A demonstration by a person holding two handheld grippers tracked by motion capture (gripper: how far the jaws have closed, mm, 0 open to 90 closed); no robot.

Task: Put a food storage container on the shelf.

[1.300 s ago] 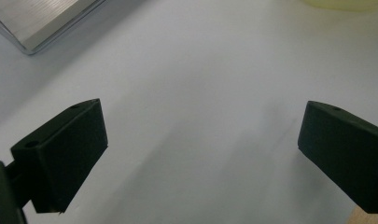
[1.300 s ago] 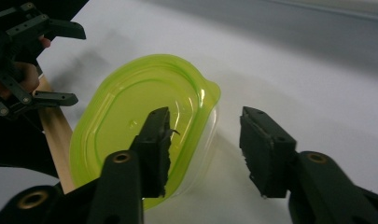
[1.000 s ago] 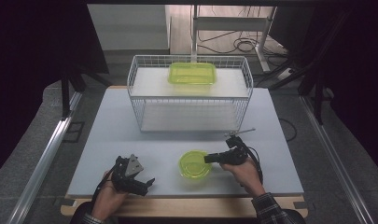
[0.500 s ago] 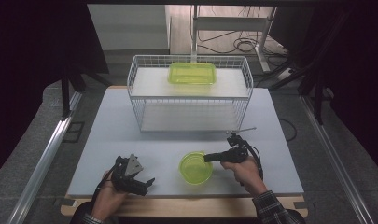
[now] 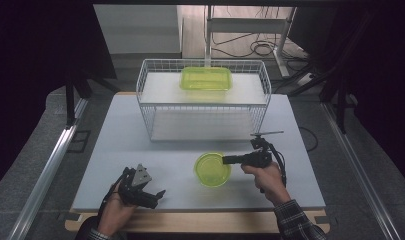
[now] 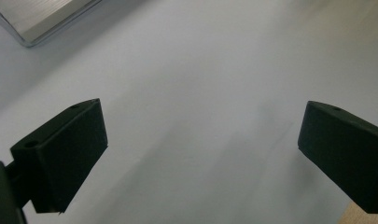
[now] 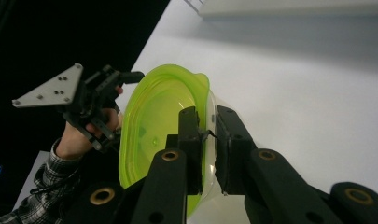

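White table (image 5: 140, 150) has lots of bare room on its left half. Near the front edge, the left gripper (image 5: 157, 194) sits with its jaws wide and nothing between them. Just right of the middle, the right gripper (image 5: 226, 160) has just squeezed shut on the rim of the round green bowl (image 5: 210, 171), well clear of the wire basket (image 5: 202, 107) behind.
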